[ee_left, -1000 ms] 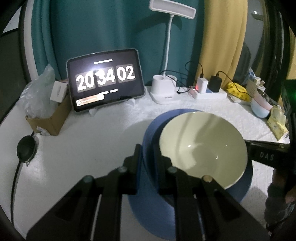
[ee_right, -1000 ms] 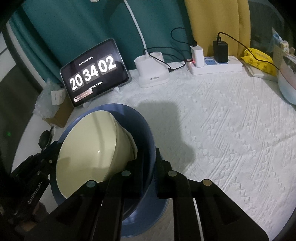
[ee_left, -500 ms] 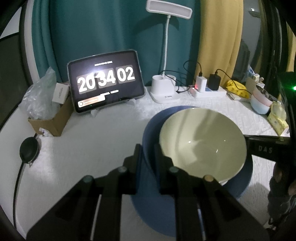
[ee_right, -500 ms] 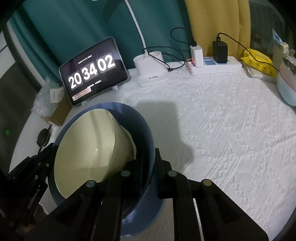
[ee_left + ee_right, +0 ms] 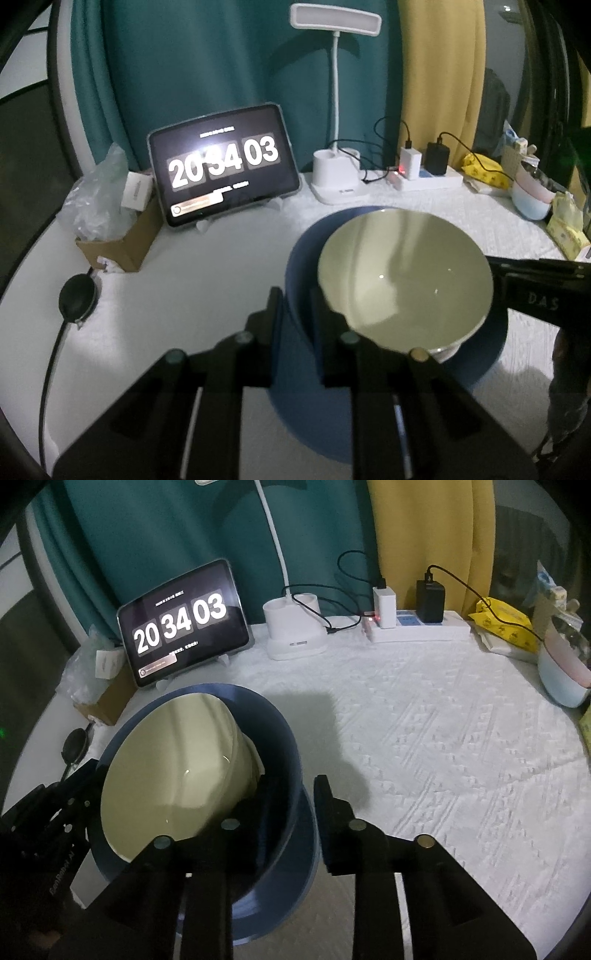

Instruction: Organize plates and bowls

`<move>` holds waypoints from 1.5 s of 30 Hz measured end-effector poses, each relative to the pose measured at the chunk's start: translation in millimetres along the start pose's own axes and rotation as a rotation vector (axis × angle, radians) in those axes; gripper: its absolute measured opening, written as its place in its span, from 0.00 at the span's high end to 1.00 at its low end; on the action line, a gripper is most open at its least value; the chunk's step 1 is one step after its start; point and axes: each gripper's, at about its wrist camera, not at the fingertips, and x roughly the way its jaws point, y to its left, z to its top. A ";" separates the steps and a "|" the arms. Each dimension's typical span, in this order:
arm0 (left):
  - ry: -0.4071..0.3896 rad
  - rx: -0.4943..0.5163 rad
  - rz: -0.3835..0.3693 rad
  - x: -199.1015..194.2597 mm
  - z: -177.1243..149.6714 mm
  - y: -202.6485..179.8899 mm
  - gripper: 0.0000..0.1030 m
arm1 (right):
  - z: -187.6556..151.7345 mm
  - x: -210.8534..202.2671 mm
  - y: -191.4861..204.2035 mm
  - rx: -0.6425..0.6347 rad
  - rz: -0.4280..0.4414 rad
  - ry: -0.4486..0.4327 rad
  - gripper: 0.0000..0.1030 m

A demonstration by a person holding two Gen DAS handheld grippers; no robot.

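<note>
Tablet clock (image 5: 183, 624) (reads 20 34 03), lamp base (image 5: 295, 633), power strip (image 5: 417, 629)

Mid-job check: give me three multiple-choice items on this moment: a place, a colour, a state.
1. Where is the cream bowl? A inside the blue bowl B beside the tablet C on the power strip
2. Outer bowl's colour? A red B blue C white
3. The right gripper jaws? A shut on the lamp B out of view C open astride the blue rim
Answers: A, it nests there; B, its wall shows blue; C, one finger each side of the rim.
</note>
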 end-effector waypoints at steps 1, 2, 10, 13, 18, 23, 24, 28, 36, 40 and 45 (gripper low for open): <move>-0.004 -0.003 0.000 -2.0 -0.6 -0.3 0.85 | -0.6 -1.9 -0.4 -0.001 0.000 -0.003 0.70; -0.007 -0.004 0.001 -4.0 -1.0 -0.8 0.84 | -1.2 -3.6 -0.5 -0.002 0.000 -0.006 0.68; -0.041 -0.003 -0.019 -23.7 -3.3 -5.9 0.84 | -8.5 -20.7 0.5 -0.014 -0.008 -0.029 0.65; -0.054 -0.002 -0.027 -31.7 -4.4 -8.6 0.84 | -12.0 -28.5 -0.5 -0.016 -0.012 -0.038 0.65; -0.066 0.006 -0.042 -43.2 -7.5 -15.4 0.83 | -18.9 -42.3 -3.0 -0.016 -0.020 -0.055 0.64; -0.055 0.007 -0.056 -51.3 -10.1 -22.0 0.83 | -24.5 -54.1 -4.8 -0.015 -0.027 -0.071 0.64; -0.051 0.006 -0.055 -52.7 -11.1 -23.4 0.83 | -26.3 -57.4 -4.9 -0.016 -0.028 -0.075 0.64; -0.052 0.010 -0.049 -59.8 -14.8 -28.6 0.83 | -32.0 -66.3 -7.2 -0.015 -0.037 -0.086 0.64; -0.045 0.001 -0.091 -74.7 -22.6 -35.9 0.79 | -44.0 -86.1 -15.0 -0.004 -0.061 -0.110 0.63; -0.059 -0.017 -0.118 -86.6 -25.4 -38.8 0.31 | -51.2 -98.7 -17.2 0.000 -0.075 -0.129 0.63; -0.076 -0.011 -0.127 -99.1 -27.1 -43.8 0.31 | -59.7 -112.4 -21.5 0.005 -0.095 -0.146 0.63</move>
